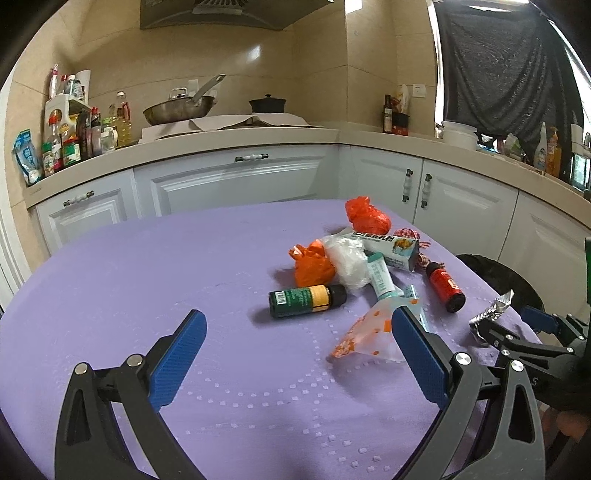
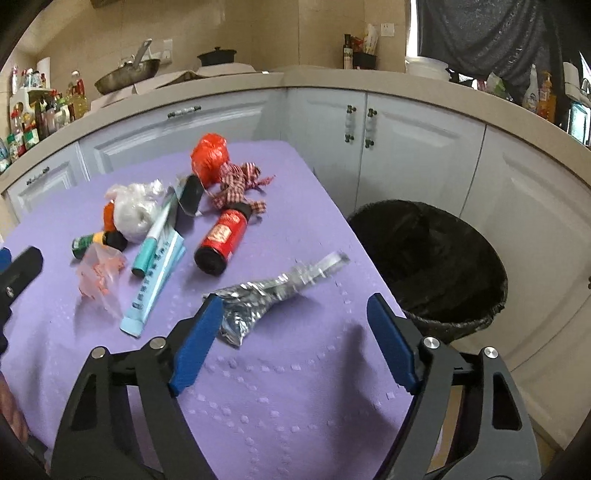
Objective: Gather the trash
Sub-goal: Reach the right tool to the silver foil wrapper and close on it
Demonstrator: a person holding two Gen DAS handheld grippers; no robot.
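Purple table (image 2: 295, 387) in kitchen, black bin (image 2: 436, 258) beside | right gripper (image 2: 295, 314) wide apart around silver wrapper (image 2: 258, 302), not squeezing | left gripper (image 1: 295, 332) wide apart, holds nothing

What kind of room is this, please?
Most likely a home kitchen: a range hood hangs over a wok on the stove, sauce and oil bottles crowd the countertop, and white cabinets run below.
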